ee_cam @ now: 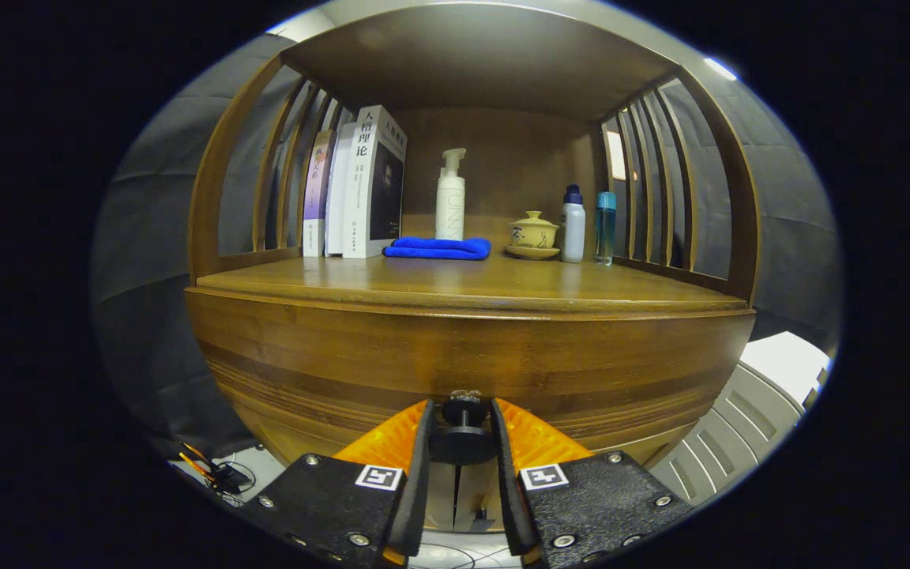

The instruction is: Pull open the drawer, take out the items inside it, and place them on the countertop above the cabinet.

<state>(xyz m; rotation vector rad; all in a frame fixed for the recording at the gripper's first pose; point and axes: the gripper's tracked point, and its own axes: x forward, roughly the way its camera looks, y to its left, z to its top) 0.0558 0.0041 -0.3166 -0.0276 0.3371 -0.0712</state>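
Observation:
A wooden cabinet fills the scene, its drawer front just ahead of my fingers. A dark round knob sticks out of the drawer front and sits between the two fingers of my gripper. Both fingers stand close against the knob's sides; a firm grip cannot be confirmed. The drawer looks closed, so what lies inside it is hidden. Above the drawer runs the wooden countertop.
At the back of the countertop stand several books, a white pump bottle, a folded blue cloth, a yellow lidded cup and two small bottles. Slatted wooden sides enclose the shelf. A white ribbed object lies to the right.

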